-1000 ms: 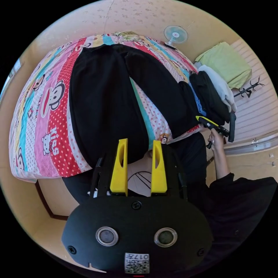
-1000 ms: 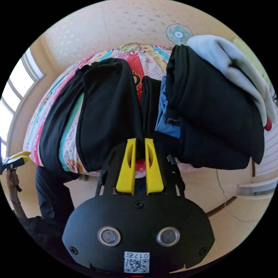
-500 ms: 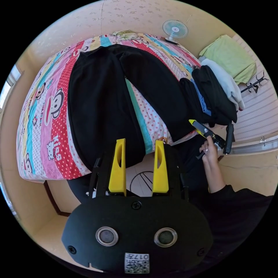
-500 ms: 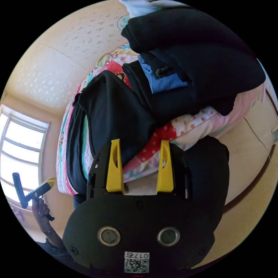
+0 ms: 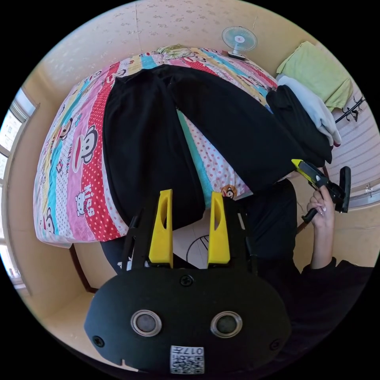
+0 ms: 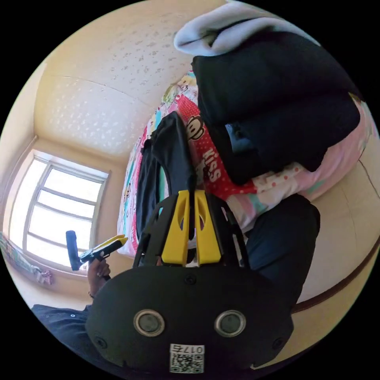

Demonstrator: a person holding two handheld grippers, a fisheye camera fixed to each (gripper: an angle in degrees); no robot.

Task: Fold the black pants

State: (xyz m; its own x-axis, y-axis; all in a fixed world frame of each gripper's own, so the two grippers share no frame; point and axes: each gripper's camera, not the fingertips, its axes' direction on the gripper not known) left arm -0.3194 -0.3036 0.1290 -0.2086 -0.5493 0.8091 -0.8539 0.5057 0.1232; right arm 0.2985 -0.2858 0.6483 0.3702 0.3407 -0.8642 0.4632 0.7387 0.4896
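**Right gripper pinching a pant leg, left gripper held wide**

Left gripper view: the black pants lie spread flat on a bed under a cartoon-print bedspread, waistband at the far end, the two legs splaying toward the near edge. The left gripper hovers just off that edge, its yellow jaws apart and holding nothing. At the right, a hand holds the right gripper at the end of the right-hand leg. A pile of folded clothes sits on the right side of the bed, and a small fan stands by the far wall.

Right gripper view: the right gripper has its jaws nearly together, with a thin edge of the black pants running between them. The pile of folded clothes looms to the right. Near a window, the left gripper shows in a hand.
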